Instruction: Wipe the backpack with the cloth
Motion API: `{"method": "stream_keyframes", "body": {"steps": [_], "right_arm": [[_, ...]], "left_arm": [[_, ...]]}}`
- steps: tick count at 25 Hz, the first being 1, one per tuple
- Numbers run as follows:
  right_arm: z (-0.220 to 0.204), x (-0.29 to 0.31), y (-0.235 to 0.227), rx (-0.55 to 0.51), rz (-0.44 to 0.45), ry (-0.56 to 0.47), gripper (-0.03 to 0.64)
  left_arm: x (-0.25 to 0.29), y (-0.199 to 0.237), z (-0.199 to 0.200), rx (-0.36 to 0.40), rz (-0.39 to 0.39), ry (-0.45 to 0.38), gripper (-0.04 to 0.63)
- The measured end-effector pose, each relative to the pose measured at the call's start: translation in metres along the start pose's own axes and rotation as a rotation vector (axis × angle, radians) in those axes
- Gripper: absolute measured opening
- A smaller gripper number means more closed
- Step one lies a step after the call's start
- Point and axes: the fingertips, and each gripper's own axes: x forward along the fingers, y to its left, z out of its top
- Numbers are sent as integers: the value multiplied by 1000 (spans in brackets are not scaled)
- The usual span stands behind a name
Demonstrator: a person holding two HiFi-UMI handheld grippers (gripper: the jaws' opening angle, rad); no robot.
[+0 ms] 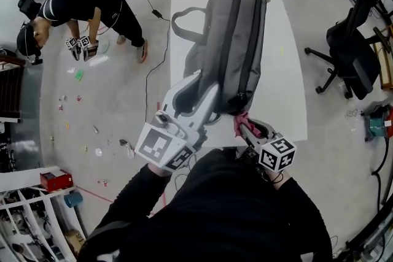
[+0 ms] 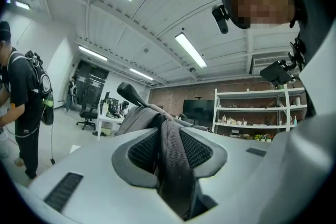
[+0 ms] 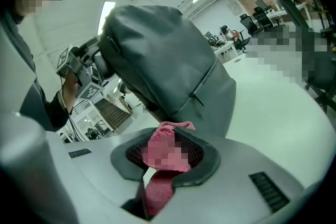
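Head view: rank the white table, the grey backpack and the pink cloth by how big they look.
1. white table, largest
2. grey backpack, covering much of the table
3. pink cloth, smallest, only partly showing

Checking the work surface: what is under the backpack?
The white table, bare on both sides of the grey backpack. The tabletop directly beneath it is covered, so anything there cannot be seen.

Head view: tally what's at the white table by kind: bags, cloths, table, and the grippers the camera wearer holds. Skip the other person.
backpack: 1
cloth, pink: 1
table: 1
grippers: 2, the left gripper clamped on a backpack strap, the right gripper clamped on the cloth
Total: 5
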Motion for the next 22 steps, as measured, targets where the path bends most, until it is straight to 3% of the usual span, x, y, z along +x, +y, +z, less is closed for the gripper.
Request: {"method": "stream_keyframes", "body": {"steps": [6, 12, 17, 22], "right_arm": [[13, -39, 26, -256, 34, -48, 92], [32, -51, 29, -468, -28, -102, 92], [91, -62, 64, -621, -97, -254, 92], [164, -91, 104, -758, -223, -428, 92]], "left_arm": [[-7, -24, -3, 52, 78, 30, 143], [-38, -45, -13, 71, 127, 59, 150], [-82, -33, -28, -3, 142, 35, 150], [-128, -12, -43, -86, 132, 25, 150]]}}
